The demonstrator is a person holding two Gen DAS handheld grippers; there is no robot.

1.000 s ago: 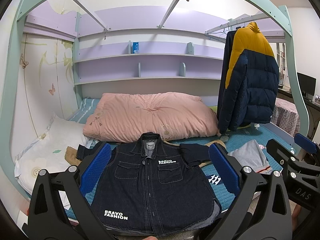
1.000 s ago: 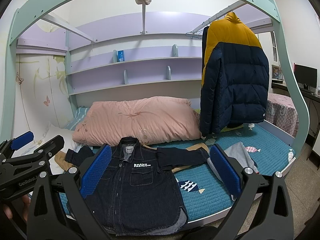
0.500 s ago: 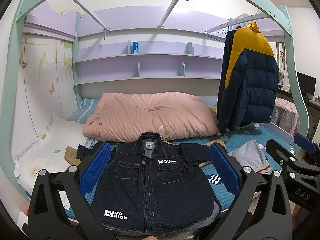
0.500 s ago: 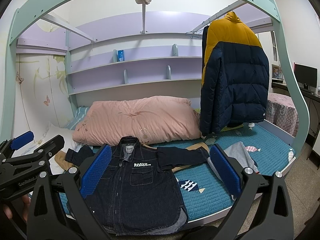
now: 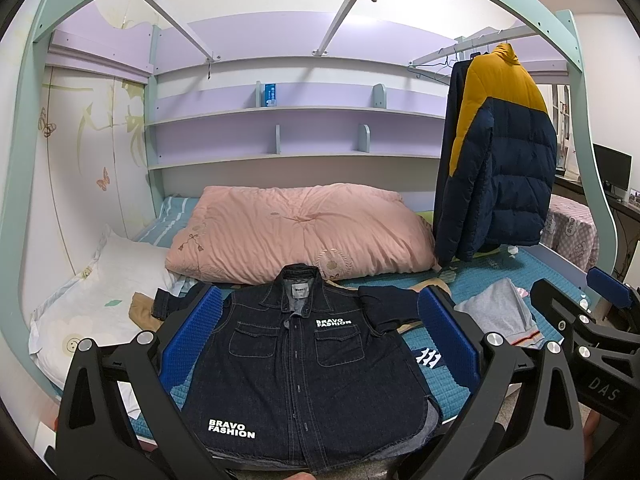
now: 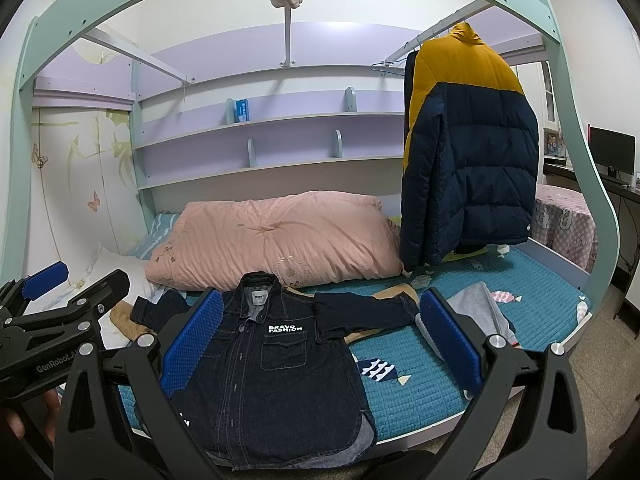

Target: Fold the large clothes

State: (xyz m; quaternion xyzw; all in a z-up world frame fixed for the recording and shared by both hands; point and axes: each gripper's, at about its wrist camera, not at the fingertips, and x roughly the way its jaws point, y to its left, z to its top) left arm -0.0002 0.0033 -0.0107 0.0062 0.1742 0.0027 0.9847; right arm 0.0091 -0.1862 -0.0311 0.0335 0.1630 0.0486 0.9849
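Observation:
A dark denim shirt [image 5: 296, 364] with white "BRAVO FASHION" print lies flat, front up, at the near edge of the bed, collar away from me. It also shows in the right wrist view [image 6: 272, 368], its right sleeve stretched out sideways. My left gripper [image 5: 316, 340] is open and empty, held back from the bed in front of the shirt. My right gripper [image 6: 320, 340] is open and empty, to the right of the left one. Neither touches the shirt.
A pink quilt [image 5: 300, 236] lies behind the shirt. A navy and yellow puffer jacket [image 5: 500, 152] hangs from a rail at the right. A grey garment [image 5: 496, 316] lies right of the shirt, a white pillow [image 5: 100, 300] at the left. The teal mattress cover [image 6: 532, 316] stretches to the right.

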